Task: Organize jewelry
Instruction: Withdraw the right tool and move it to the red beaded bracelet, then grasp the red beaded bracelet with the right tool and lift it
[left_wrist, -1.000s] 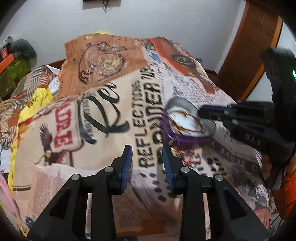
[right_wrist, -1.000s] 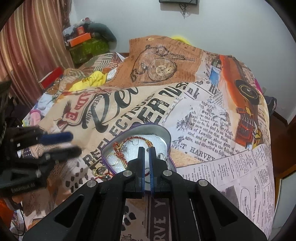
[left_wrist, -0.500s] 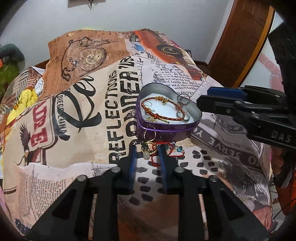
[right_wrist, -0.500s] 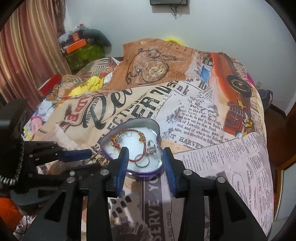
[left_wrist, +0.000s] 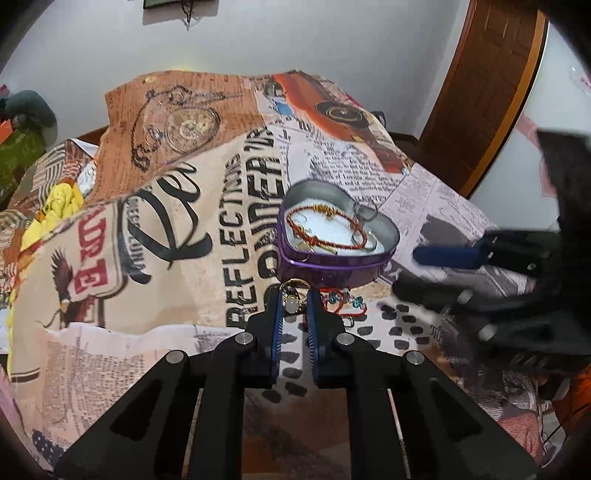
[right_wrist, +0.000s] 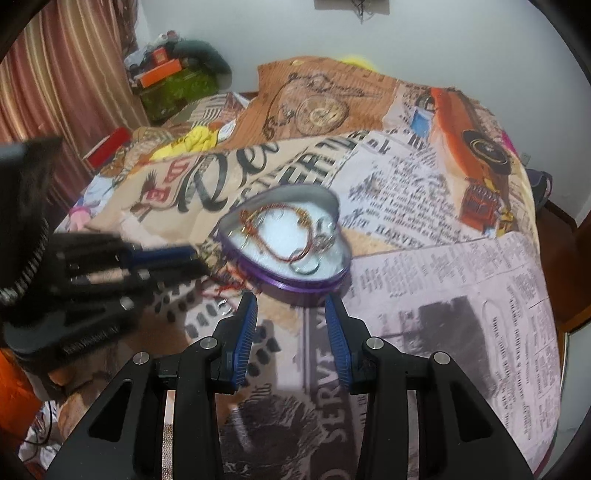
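Note:
A purple heart-shaped tin (left_wrist: 334, 267) (right_wrist: 295, 284) sits on the printed bedspread and holds a red bracelet (left_wrist: 325, 225) (right_wrist: 284, 236) and several rings. In front of it lie a gold ring with a pale stone (left_wrist: 291, 303) and a red string bracelet with blue beads (left_wrist: 345, 301). My left gripper (left_wrist: 293, 306) has its jaws narrowed around the gold ring, a small gap still showing. My right gripper (right_wrist: 290, 308) is open and empty, just short of the tin; it shows blurred at the right of the left wrist view (left_wrist: 447, 256).
The printed bedspread (right_wrist: 443, 258) covers the whole bed. Clothes and boxes are piled at the far left by the curtain (right_wrist: 173, 81). A wooden door (left_wrist: 480, 92) stands at the right. The bed's right edge drops off near the floor.
My right gripper opened, let go in the tin and drew back. My left gripper moved forward to the ring in front of the tin and narrowed around it.

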